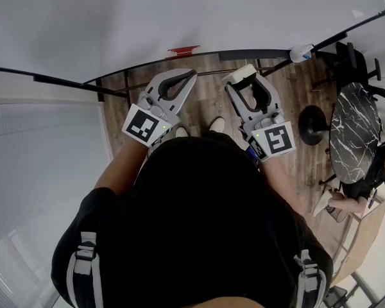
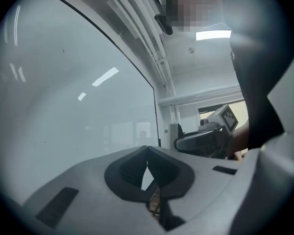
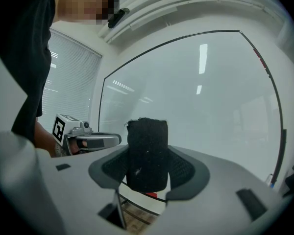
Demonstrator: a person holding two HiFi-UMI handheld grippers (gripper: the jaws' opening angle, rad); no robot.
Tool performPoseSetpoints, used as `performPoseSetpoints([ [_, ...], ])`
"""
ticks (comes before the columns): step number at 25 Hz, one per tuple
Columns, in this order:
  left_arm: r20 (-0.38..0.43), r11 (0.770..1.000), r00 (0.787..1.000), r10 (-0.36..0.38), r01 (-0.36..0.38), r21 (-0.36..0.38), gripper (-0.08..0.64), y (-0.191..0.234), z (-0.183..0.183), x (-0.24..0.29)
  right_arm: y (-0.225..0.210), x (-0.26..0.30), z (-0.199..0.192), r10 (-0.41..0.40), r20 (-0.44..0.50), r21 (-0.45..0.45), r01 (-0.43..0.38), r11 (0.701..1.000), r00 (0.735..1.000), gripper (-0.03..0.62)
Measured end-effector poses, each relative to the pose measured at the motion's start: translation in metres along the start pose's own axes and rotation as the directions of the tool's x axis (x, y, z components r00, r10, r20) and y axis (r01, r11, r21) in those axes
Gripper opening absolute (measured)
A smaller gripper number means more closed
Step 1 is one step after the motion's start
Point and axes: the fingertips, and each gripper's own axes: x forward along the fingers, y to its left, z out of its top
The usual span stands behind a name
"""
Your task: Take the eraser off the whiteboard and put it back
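Note:
The whiteboard (image 1: 179, 11) fills the space in front of me, and it also shows in the left gripper view (image 2: 78, 92) and the right gripper view (image 3: 201, 92). My right gripper (image 1: 246, 77) is shut on the eraser (image 1: 242, 74), held level a little short of the board. In the right gripper view the eraser (image 3: 147, 151) stands upright between the pads, its black felt face towards the camera. My left gripper (image 1: 188, 77) hangs beside it, shut with nothing in it; its pads (image 2: 137, 168) meet at the tips. Each gripper also appears in the other's view, the left gripper (image 3: 95, 140) and the right gripper (image 2: 206, 140).
A red object (image 1: 183, 50) lies on the board's lower rail, and a blue and white one (image 1: 300, 53) sits further right. A black marble table (image 1: 354, 130) and a seated person (image 1: 372, 185) are at the right. Window blinds (image 1: 38, 159) line the left. Below is wooden floor (image 1: 205, 104).

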Motion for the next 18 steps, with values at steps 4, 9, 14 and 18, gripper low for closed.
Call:
performPoseSetpoints([
  [4, -0.007, 1.0, 1.0, 0.004, -0.004, -0.007, 0.005, 0.002, -0.004, -0.006, 0.004, 0.003, -0.002, 0.0, 0.0, 0.003, 0.0, 1.0, 1.0, 0.219],
  [9, -0.014, 1.0, 1.0, 0.006, -0.006, -0.016, 0.005, 0.005, -0.006, -0.008, 0.005, 0.008, 0.0, 0.001, 0.001, 0.008, -0.001, 1.0, 1.0, 0.219],
  [14, -0.01, 1.0, 1.0, 0.002, -0.002, -0.013, 0.005, 0.01, -0.006, -0.007, 0.004, 0.015, 0.0, 0.003, -0.005, 0.007, -0.003, 1.0, 1.0, 0.219],
  [18, -0.015, 1.0, 1.0, 0.007, -0.008, -0.017, 0.005, 0.014, -0.007, -0.005, 0.002, 0.019, -0.001, 0.006, -0.006, 0.003, -0.006, 1.0, 1.0, 0.219],
])
